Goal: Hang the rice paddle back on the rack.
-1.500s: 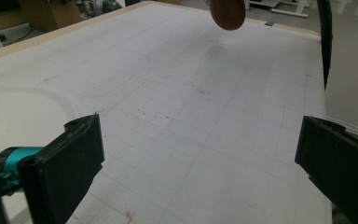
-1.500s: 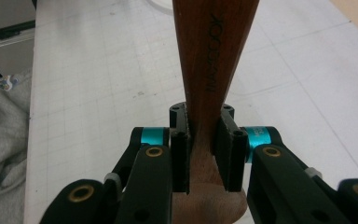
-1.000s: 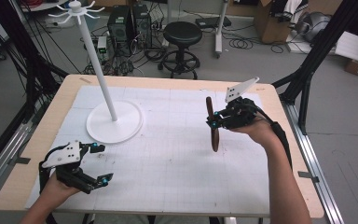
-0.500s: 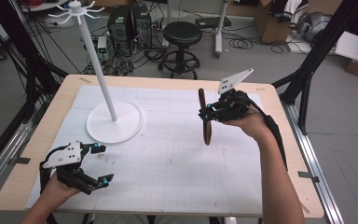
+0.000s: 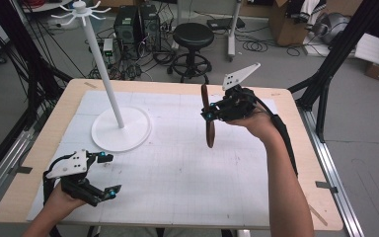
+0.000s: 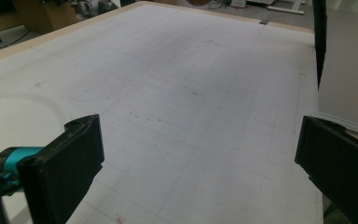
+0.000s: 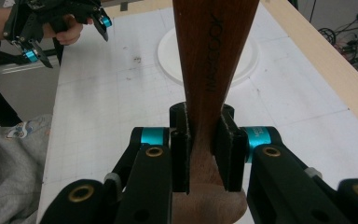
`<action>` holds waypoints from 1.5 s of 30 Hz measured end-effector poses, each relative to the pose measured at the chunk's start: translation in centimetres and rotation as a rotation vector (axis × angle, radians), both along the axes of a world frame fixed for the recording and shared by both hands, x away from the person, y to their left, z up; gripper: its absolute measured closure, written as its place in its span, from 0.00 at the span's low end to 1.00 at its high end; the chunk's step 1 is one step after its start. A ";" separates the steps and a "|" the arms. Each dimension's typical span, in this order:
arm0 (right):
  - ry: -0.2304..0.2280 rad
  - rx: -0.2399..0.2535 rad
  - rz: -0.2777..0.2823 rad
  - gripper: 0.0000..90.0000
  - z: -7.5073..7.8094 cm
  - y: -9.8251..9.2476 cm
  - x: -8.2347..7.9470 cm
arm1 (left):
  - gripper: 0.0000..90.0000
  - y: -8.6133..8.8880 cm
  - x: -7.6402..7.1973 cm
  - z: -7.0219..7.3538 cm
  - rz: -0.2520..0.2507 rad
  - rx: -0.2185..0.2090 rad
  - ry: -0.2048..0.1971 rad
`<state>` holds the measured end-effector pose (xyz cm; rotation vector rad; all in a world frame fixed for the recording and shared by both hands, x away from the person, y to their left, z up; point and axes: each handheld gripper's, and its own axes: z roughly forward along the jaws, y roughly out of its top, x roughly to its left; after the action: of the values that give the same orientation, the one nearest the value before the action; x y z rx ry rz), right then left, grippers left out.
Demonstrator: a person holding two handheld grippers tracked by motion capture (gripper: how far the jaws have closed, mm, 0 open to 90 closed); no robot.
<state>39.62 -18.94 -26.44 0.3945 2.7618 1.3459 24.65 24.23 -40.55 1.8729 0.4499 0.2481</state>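
Right gripper (image 5: 208, 116) up above the far right part of the table (image 5: 296, 148), clamped on a brown wooden spoon (image 5: 208, 118); spoon upright, well off the mat (image 5: 187, 168), one end above the jaws and the other hanging below

In the right gripper view, pads (image 7: 228, 154) pressed on both sides of the spoon's (image 7: 212, 60) narrow neck, the rounded end below them, the broad handle rising out of the top of the picture; dark letters stamped lengthwise down the wood, too blurred to read

Left gripper (image 5: 107, 174) low at the near left corner, on or just over the mat, jaws spread wide with nothing between; in the left gripper view (image 6: 196, 158), bare gridded mat (image 6: 191, 102) between the two black jaws

White stand (image 5: 121, 129) on the far left of the mat: round base, slim pole, ring of hooks on top; spoon well apart from it, to its right

No brand or label legible on grippers, mat or stand; faint grid lines and pen marks on the mat

Black stool (image 5: 192, 35) and cables on the floor beyond the table
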 end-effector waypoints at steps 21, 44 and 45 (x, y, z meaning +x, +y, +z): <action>-0.012 -0.004 0.007 0.87 1.2 2.2 0.4 | 0.02 -0.1 -0.1 0.0 -0.001 -0.001 -0.004; -0.036 0.022 0.036 0.87 3.6 5.7 1.1 | 0.02 -0.4 -0.1 0.1 -0.007 0.003 -0.005; -0.038 0.023 0.037 0.87 3.7 5.8 1.1 | 0.02 -0.4 -0.1 0.1 -0.010 0.004 -0.006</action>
<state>40.74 -13.16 -22.73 0.3178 2.7386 1.3796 24.56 23.88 -40.43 1.8773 0.4366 0.2479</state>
